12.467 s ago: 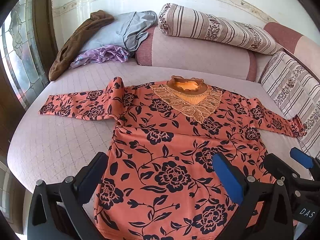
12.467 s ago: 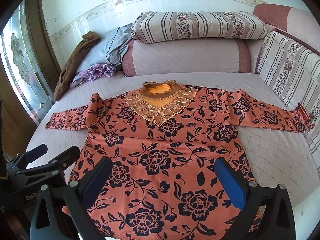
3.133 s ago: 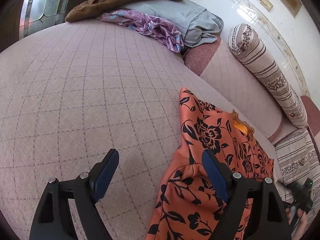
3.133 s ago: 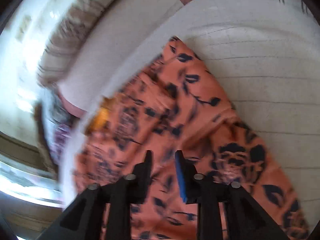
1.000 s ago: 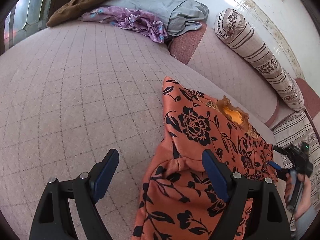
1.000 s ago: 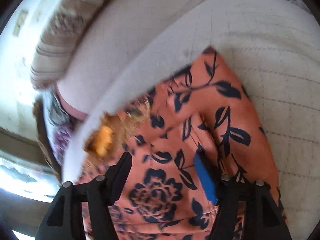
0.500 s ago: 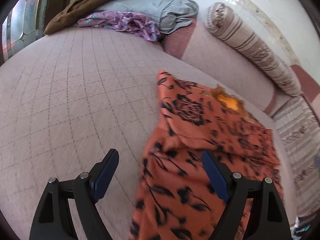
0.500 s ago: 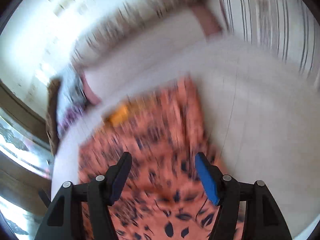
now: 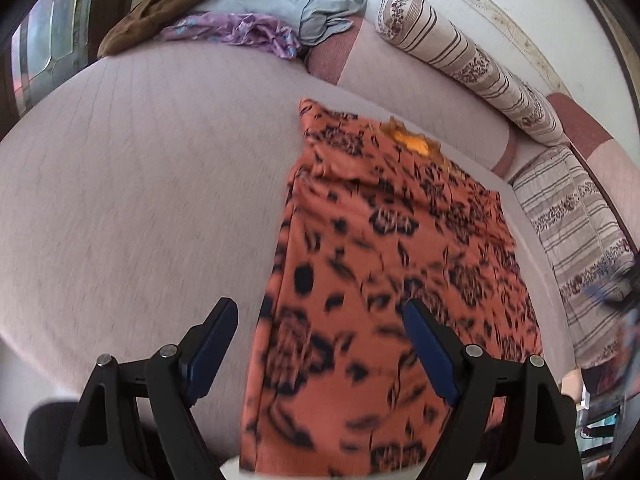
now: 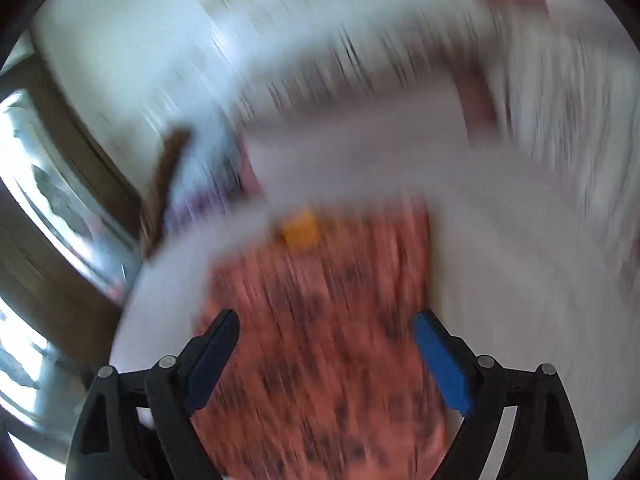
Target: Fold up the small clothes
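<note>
Left wrist view: the left gripper (image 9: 320,344) stands wide, holding nothing, above one orange floral blouse (image 9: 384,264) lying as a long strip on the pink sofa bed (image 9: 140,184). Two striped cushions (image 9: 464,60) line its back.

Right wrist view, blurred: the right gripper (image 10: 326,354) gapes wide and empty over that blouse (image 10: 320,340).

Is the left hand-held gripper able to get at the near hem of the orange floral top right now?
Probably yes: the left hand-held gripper is open just above the orange floral top, with nothing between them.
</note>
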{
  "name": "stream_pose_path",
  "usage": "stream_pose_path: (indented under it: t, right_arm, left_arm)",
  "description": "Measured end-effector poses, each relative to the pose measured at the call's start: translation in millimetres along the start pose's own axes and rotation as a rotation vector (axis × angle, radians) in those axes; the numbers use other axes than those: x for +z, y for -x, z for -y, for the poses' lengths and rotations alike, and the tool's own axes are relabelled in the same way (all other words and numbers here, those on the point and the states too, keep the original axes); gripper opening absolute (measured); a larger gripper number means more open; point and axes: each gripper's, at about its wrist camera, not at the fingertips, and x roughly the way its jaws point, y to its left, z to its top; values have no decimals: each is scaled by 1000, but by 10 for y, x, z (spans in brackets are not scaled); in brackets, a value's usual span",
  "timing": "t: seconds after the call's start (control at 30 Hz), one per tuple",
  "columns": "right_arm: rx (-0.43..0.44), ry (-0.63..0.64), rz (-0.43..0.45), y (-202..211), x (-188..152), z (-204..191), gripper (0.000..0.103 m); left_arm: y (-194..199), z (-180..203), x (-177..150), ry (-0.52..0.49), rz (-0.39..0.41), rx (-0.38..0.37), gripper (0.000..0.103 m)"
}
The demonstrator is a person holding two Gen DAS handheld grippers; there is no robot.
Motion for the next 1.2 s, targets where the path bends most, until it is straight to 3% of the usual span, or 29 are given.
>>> stream_pose_path:
  t: [0.07,0.13,0.23,0.53,0.67,0.73,0.8,0.87,0.93,0.97,1.0,1.07,1.13,1.17,1.2]
  right_arm:
    - [-16,-92,-126,-294,-345,382,67]
    - [-43,-179,-219,-480,-673,742,64]
    - [-62,-209,-325,-596,-1005,968,64]
    - [-30,-176,-400,-605,-1348,978,64]
    - [0,-172,-423,-658,-1400,934,56]
    - [-2,-179,-426,-676,-1424,940,55]
    - [-1,-195,-430,-679,-1421,964,53]
    - [-15,-187,-437,-660,-1431,958,45]
    - [-32,-190,-438,-620,-1437,987,35]
    - [-37,-196,-438,-624,-1435,988,31]
    - [-41,-206,-438,-623,-1436,1003,30]
    - [-44,-218,-431,-608,-1441,1004,30]
    - [-47,-243,-411,-592,-1428,1019,31]
    - [-40,-264,-403,-587,-1414,1035,31]
    - [-34,-282,-384,-575,-1396,1057,32]
  left_arm:
    - [47,-11,-109,1,-26,0,85]
    - [55,-2,-207,-7,-62,1,85]
    - [28,-15,-349,4,-109,7,85]
    - [-100,-116,-607,49,-185,86,85]
    - [-206,-186,-681,63,-223,126,85]
    - [-291,-235,-720,86,-260,141,76]
    - [-307,-245,-729,81,-257,181,60]
    - [-295,-244,-728,70,-252,207,49]
    - [-261,-239,-713,56,-249,206,32]
    - [-239,-225,-699,47,-248,190,18]
    - [-226,-211,-685,45,-250,177,16]
    - [-224,-204,-667,48,-253,169,18]
    - [-257,-221,-676,64,-262,143,47]
    - [-267,-211,-686,78,-262,118,68]
    - [-274,-199,-706,90,-254,103,75]
